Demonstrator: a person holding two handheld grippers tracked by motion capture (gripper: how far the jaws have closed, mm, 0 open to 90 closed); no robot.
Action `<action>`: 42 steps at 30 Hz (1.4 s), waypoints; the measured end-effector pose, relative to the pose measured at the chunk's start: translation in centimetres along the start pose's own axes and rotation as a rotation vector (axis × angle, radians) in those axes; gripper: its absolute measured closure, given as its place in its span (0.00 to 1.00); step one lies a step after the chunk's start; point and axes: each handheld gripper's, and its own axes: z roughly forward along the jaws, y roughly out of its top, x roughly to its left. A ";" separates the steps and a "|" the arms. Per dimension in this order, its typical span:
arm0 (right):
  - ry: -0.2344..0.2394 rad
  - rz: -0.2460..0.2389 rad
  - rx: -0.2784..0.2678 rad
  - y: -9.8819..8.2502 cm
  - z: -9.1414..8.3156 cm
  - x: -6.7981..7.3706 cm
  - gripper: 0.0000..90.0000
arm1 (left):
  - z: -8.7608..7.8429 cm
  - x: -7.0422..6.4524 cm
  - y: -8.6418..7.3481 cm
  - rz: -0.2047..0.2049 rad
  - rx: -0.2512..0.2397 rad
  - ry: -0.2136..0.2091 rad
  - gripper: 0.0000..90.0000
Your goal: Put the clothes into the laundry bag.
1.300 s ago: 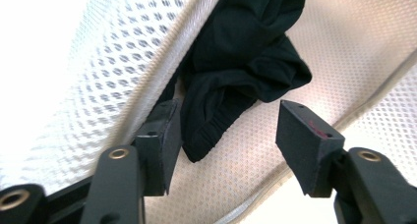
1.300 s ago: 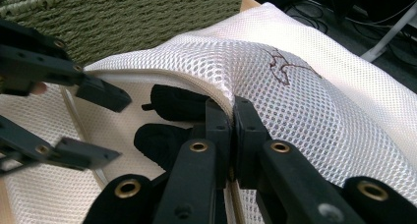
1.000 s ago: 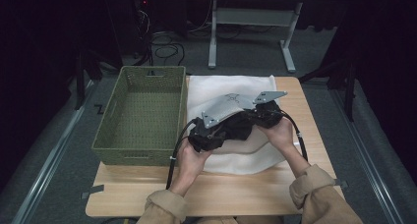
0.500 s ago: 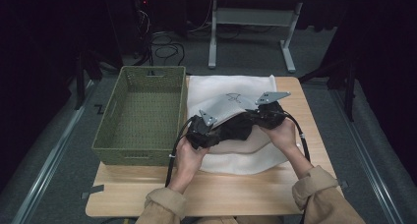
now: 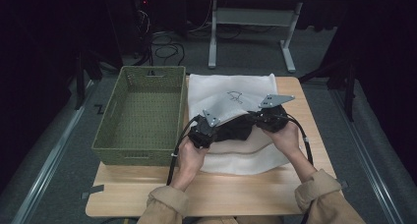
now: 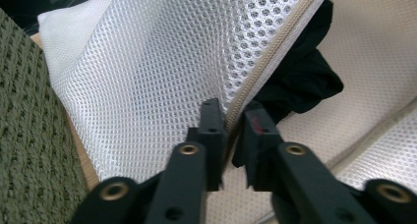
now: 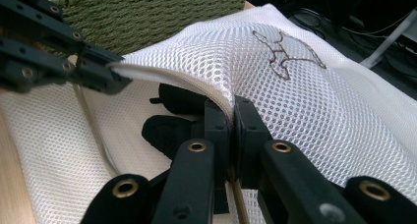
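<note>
- The mesh bag (image 5: pixel 231 94) lies flat on the counter (image 5: pixel 216 194), beside the basket (image 5: pixel 140 116).
- The left gripper (image 6: pixel 231 121) has just been closing; it now pinches the bag's zipper edge (image 6: pixel 265 67).
- The right gripper (image 7: pixel 231 118) pinches the same upper edge.
- Lift both grippers evenly, spreading the mouth wide.
- Keep the dark cloth (image 7: pixel 169 118) clear of the zipper.
</note>
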 end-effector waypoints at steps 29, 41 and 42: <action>-0.042 -0.019 0.029 -3.9 -1.1 1.7 0.72 | -1.9 0.7 -1.3 -0.043 -0.075 -0.110 0.96; -0.065 0.018 0.034 -6.1 -2.2 1.2 0.73 | -2.1 1.1 -1.9 -0.071 -0.095 -0.122 0.95; -0.065 0.016 0.036 -6.3 -2.3 1.0 0.74 | -2.2 1.2 -2.0 -0.071 -0.093 -0.122 0.95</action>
